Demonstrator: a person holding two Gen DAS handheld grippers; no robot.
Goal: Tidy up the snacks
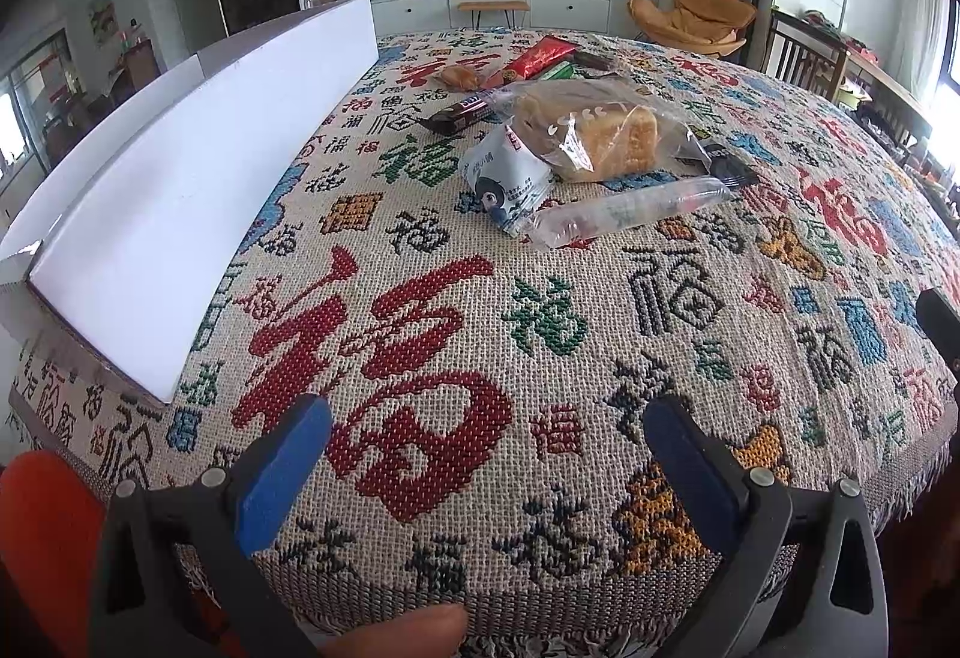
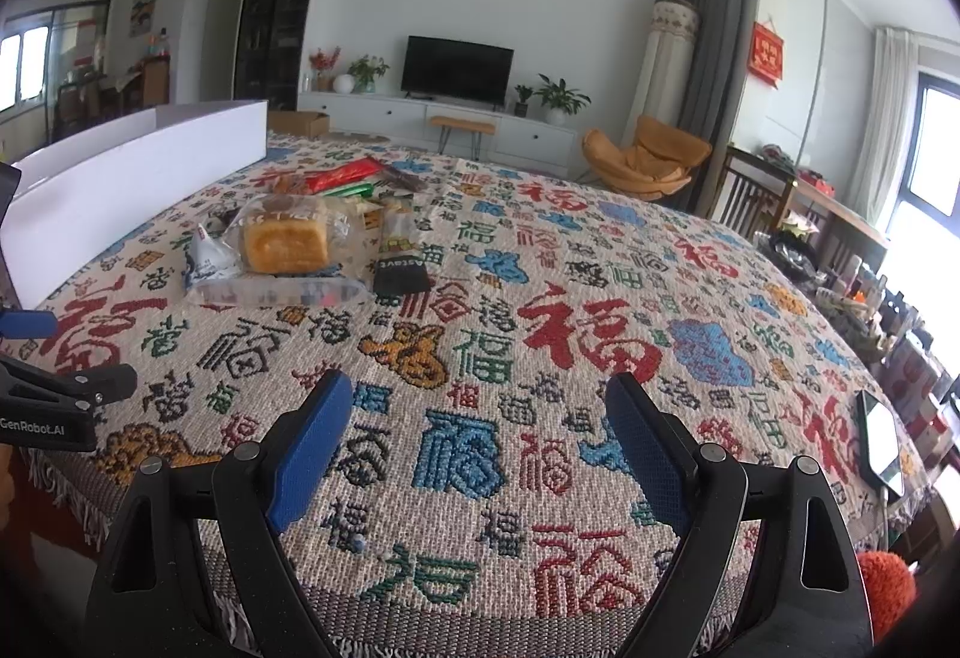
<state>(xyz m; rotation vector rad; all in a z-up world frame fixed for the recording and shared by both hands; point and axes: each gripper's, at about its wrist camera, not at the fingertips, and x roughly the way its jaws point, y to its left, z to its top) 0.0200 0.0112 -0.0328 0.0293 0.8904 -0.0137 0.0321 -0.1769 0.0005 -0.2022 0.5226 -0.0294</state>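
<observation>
A heap of snacks lies mid-table: a bagged bread loaf, a white and blue packet, a long clear tube pack, a red pack, a black packet and several smaller ones behind. A long white box stands open along the left. My left gripper is open and empty near the table's front edge. My right gripper is open and empty too, well short of the heap.
The table wears a woven cloth with fringe at its near edge. A phone lies at the right edge. The left gripper's body shows at the right view's left side. Chairs and a cluttered sideboard stand beyond on the right.
</observation>
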